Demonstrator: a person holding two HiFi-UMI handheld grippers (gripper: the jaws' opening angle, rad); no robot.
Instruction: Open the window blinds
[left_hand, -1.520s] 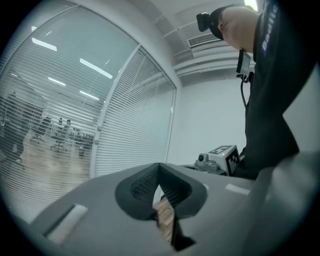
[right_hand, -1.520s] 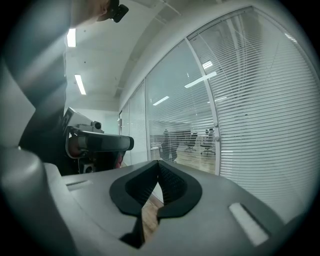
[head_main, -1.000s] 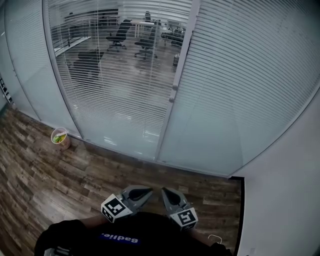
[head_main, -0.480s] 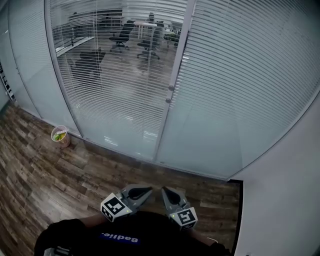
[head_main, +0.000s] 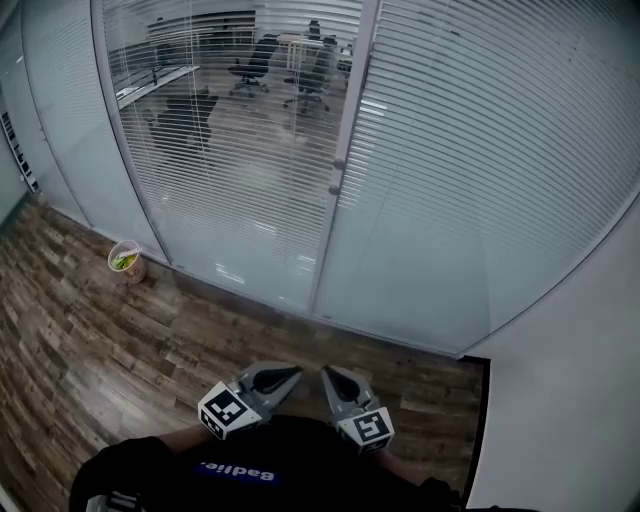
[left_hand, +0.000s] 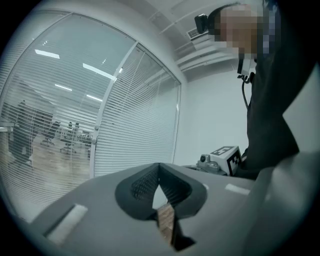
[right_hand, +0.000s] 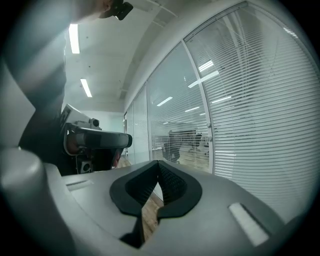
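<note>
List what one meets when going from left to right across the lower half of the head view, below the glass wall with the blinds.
cup on the wooden floor → left gripper → right gripper → white wall

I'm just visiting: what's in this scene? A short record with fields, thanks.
Floor: wood planks
Left blinds: slats tilted, office chairs visible through
Right blinds: closed, opaque
Left gripper: shut, empty, apart from the blinds
Right gripper: shut, empty, beside it
Cup: on the floor by the left blinds
</note>
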